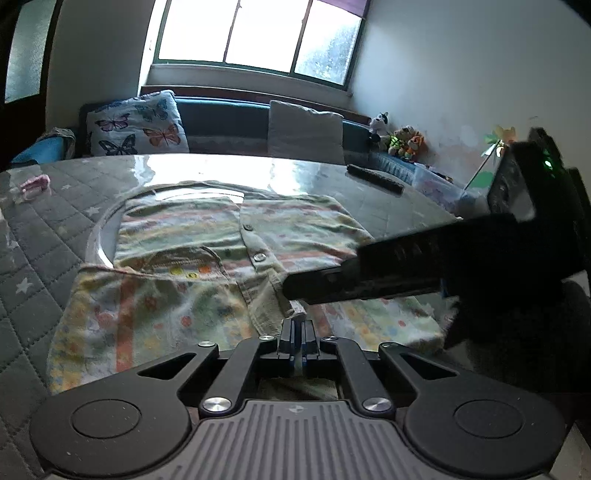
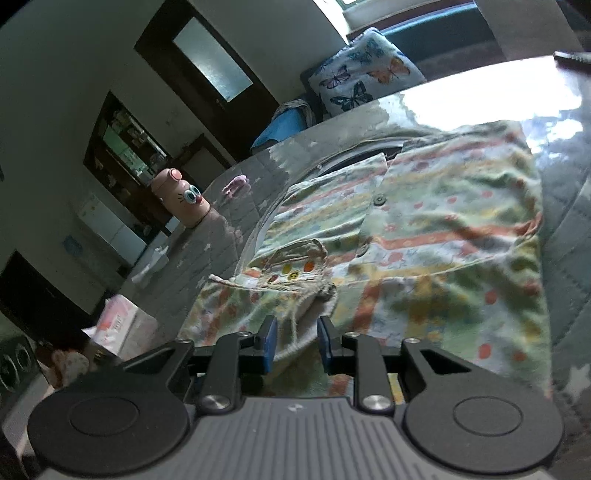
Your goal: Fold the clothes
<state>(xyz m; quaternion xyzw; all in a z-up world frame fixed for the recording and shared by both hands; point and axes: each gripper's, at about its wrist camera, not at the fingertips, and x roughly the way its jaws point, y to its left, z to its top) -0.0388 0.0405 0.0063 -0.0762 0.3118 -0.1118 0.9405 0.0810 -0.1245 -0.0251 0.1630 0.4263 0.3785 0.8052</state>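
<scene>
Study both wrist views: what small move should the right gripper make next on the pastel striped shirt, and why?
Probably close the right gripper on the bunched hem of the pastel striped button-up shirt: cloth already lies between its parted blue pads, while the left gripper is already shut at the near edge.

a lived-in family room in a home. a long dark sofa [image 1: 229,118] runs under the bright window [image 1: 258,33] at the far side, with a butterfly-print cushion [image 1: 136,125] and a plain pale cushion [image 1: 304,131] propped on it. soft toys [image 1: 400,142] crowd the far right corner. near us stands a table under a quilted star-patterned cover [image 1: 40,236]. left, a dark glazed door [image 2: 214,70] and cluttered shelves [image 2: 125,144].
</scene>
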